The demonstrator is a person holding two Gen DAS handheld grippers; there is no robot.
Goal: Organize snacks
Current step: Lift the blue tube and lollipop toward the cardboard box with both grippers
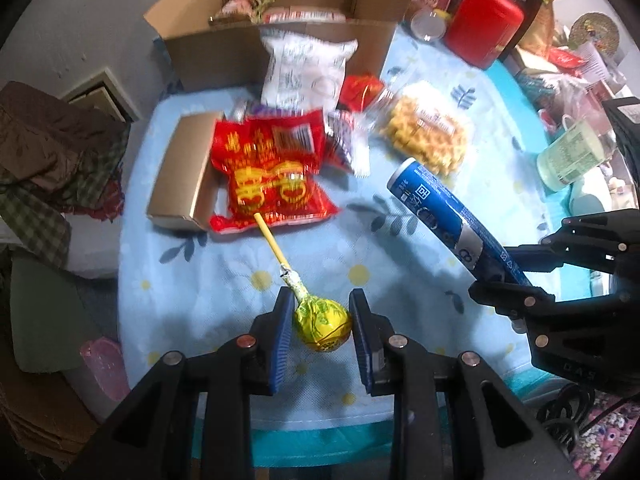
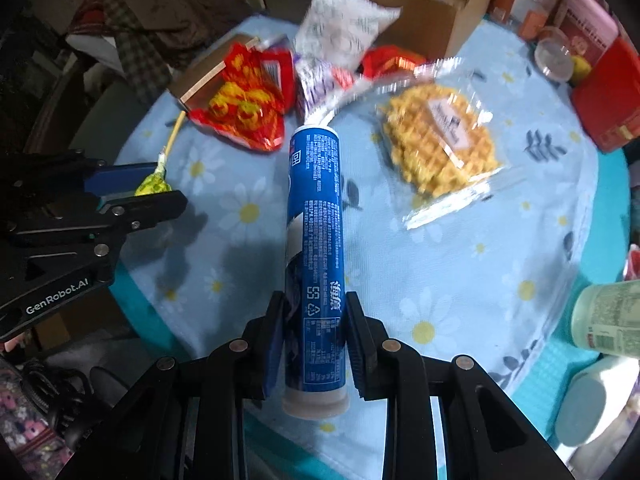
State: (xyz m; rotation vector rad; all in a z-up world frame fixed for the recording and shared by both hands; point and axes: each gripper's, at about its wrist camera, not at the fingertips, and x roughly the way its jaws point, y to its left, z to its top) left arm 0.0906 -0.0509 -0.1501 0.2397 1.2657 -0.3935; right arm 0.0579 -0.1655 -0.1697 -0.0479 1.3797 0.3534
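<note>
My left gripper (image 1: 322, 322) is shut on a lollipop (image 1: 323, 326) in a yellow-green wrapper, its yellow stick pointing away toward the red snack bag (image 1: 266, 172). The same lollipop (image 2: 154, 186) and left gripper (image 2: 160, 188) show at the left of the right wrist view, above the tablecloth. My right gripper (image 2: 314, 340) is shut on a blue snack tube (image 2: 316, 240), which points away from the camera. The tube (image 1: 444, 216) and right gripper (image 1: 504, 276) appear at the right of the left wrist view. An open cardboard box (image 1: 280, 40) with snacks inside stands at the back.
On the blue flowered tablecloth (image 1: 360, 240) lie a bagged waffle (image 2: 440, 136), a white packet (image 1: 306, 70), a small red packet (image 1: 360, 90) and a small brown box (image 1: 180, 172). A red tin (image 1: 482, 24), a pale green jar (image 1: 572, 152) and clutter crowd the right side.
</note>
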